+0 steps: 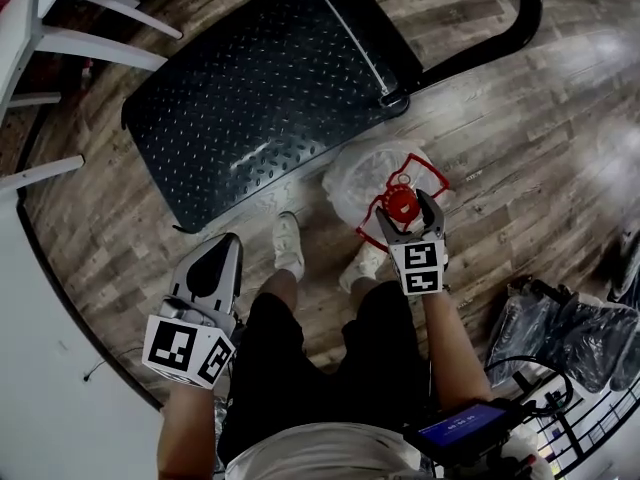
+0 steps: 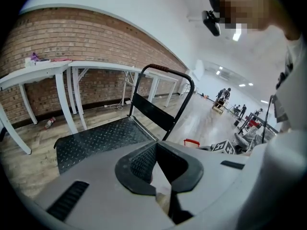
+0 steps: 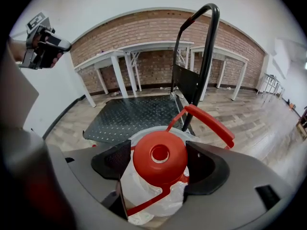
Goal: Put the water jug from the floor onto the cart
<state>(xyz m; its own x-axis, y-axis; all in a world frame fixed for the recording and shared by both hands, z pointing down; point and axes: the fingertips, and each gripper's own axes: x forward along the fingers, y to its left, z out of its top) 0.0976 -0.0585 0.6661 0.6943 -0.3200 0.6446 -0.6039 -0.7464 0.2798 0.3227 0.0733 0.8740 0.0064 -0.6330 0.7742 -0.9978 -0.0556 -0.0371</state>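
At far left, white tables [image 1: 60, 43]: we note their legs standing on the wooden floor [image 1: 520, 158], just beside the cart.
Left gripper [image 1: 218, 253]: we read its jaws as pressed together with nothing between them. It hangs low at the person's left side, well apart from the jug.
Cart [image 1: 260, 98]: we see a black studded deck lying flat on the floor. Its black handle [image 1: 522, 18] rises from the deck edge nearest the jug.
Shoes [image 1: 288, 243]: we see them planted just short of the deck, near the jug.
Water jug [image 1: 360, 178]: the clear body stands upright on the floor, just beside the cart and not on the deck.
Red carry handle [image 3: 211, 121]: it is raised and tilted toward the cart.
Red cap [image 3: 159, 157]: it sits on the jug's neck, between the right jaws.
Right gripper [image 1: 405, 208]: its jaws are spread wide, one pad on either side of the cap. We cannot tell whether the pads touch it.
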